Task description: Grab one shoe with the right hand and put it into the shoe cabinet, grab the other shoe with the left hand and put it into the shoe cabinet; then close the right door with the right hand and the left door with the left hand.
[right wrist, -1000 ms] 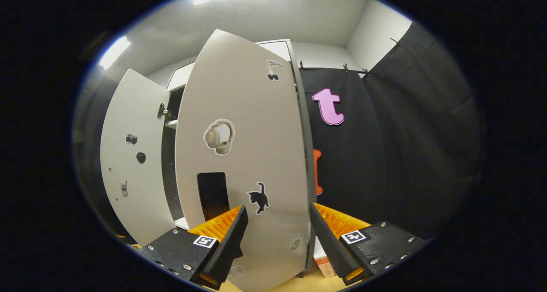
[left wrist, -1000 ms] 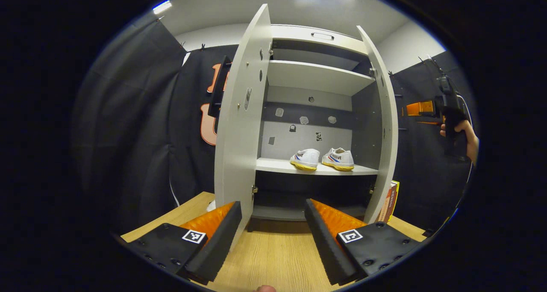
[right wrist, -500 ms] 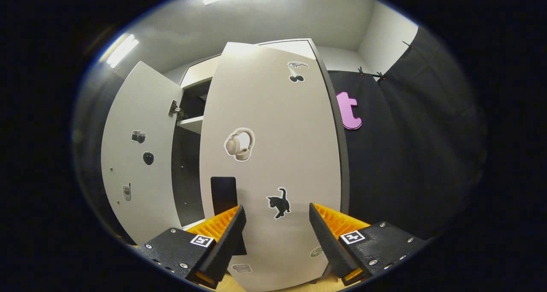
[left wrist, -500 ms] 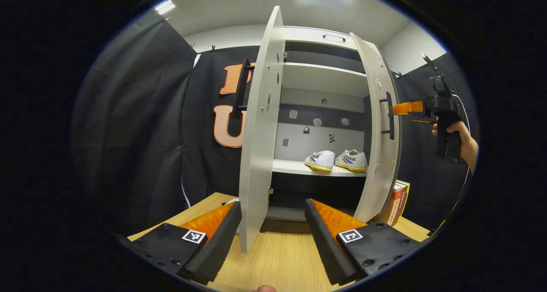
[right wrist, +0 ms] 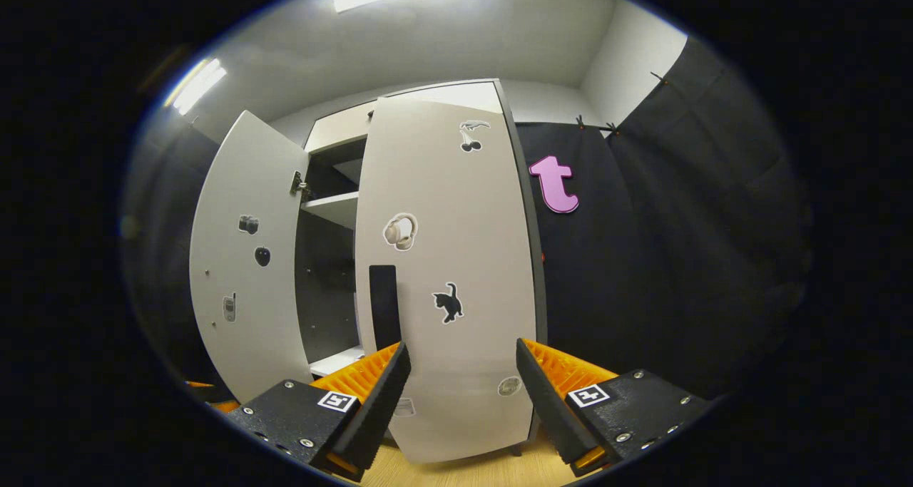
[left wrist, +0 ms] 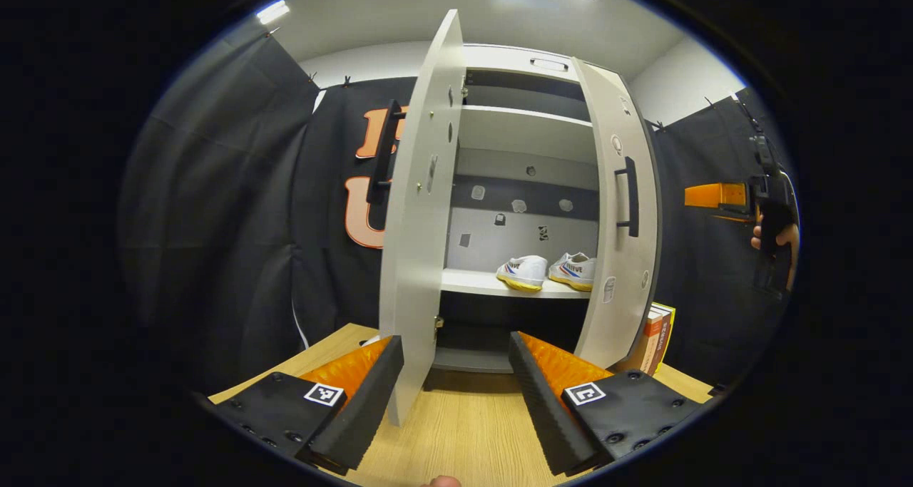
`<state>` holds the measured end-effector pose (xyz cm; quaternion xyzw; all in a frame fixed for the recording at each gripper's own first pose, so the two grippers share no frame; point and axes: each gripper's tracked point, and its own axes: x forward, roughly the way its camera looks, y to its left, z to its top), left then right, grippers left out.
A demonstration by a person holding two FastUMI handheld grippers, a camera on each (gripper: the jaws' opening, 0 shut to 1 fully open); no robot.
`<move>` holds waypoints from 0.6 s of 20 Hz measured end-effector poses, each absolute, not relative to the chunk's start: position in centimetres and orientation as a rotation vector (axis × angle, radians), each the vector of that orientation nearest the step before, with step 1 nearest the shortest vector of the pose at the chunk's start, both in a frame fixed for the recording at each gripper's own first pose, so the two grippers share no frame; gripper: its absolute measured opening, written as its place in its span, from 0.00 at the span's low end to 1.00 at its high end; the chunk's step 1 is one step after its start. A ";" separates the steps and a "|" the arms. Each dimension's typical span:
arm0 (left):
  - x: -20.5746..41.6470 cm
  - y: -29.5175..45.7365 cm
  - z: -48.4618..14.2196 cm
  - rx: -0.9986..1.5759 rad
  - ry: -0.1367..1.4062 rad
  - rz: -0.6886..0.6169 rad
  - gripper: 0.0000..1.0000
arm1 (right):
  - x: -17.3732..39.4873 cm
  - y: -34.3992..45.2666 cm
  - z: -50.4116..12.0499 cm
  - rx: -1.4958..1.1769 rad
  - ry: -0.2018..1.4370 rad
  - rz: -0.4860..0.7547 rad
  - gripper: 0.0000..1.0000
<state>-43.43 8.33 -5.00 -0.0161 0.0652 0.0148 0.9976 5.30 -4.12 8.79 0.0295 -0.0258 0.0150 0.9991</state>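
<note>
On the wooden counter (left wrist: 463, 430) stands the shoe cabinet (left wrist: 524, 80), ringed by black cloth under a white ceiling. Both shoes (left wrist: 546, 271) sit side by side on its middle shelf (left wrist: 485, 284). The left door (left wrist: 417, 223) stands wide open; the right door (right wrist: 449, 273) is nearly shut. The left gripper (left wrist: 456, 391) and right gripper (right wrist: 460, 394) each have fingers spread, holding nothing. Books (left wrist: 660, 334) lean beside the cabinet.

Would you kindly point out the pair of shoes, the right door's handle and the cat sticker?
pair of shoes (left wrist: 548, 272): left gripper view, where the two shoes meet on the shelf.
right door's handle (left wrist: 631, 196): left gripper view, mid bar.
cat sticker (right wrist: 449, 303): right gripper view, the cat's body.
</note>
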 end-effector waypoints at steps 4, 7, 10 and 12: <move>-43.2 6.2 -4.5 -0.038 0.126 -0.012 0.97 | 1.8 -4.1 5.9 0.049 -0.029 0.001 0.92; -43.1 4.9 -4.1 -0.034 0.119 -0.036 0.97 | -0.4 -3.8 3.1 0.046 -0.008 -0.007 0.92; -43.1 4.0 -3.9 -0.046 0.111 -0.049 0.97 | -2.4 -3.6 0.1 0.058 0.018 -0.035 0.92; -43.0 3.4 -3.7 -0.084 0.114 -0.059 0.97 | -2.9 -3.5 -1.1 0.076 0.037 -0.039 0.92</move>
